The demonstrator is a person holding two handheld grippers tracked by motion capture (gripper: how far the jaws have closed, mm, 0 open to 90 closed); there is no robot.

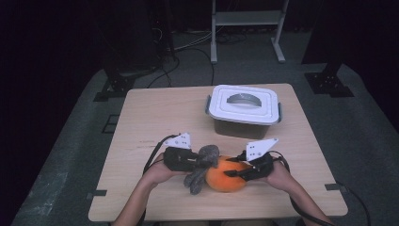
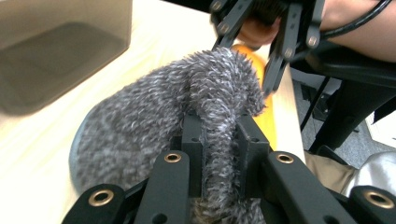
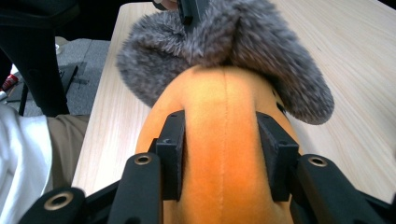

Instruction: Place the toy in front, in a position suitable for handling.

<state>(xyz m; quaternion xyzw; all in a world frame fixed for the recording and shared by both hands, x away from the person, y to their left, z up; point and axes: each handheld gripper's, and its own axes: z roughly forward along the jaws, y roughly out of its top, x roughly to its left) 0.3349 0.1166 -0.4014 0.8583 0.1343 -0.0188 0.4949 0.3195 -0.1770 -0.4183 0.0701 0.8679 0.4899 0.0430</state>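
- While its white lid sits shut on top, the grey box at the far side of the desk keeps its contents hidden, so what is in it I cannot tell.
- From the high view, the orange plush lies near the front edge of the desk, well apart from the box, with a grey fuzzy piece draped over its left end.
- Seen from the left gripper view, the left tongs are pinched narrow on a fold of the grey fuzzy piece; the box wall shows blurred at upper left, and the right tongs stand behind.
- Up close in the right gripper view, the right tongs squeeze the orange plush from both sides, pads pressing into it.
- That view shows a stitched seam running down the middle of the smooth orange body, and the shaggy grey pile lying over its far end.
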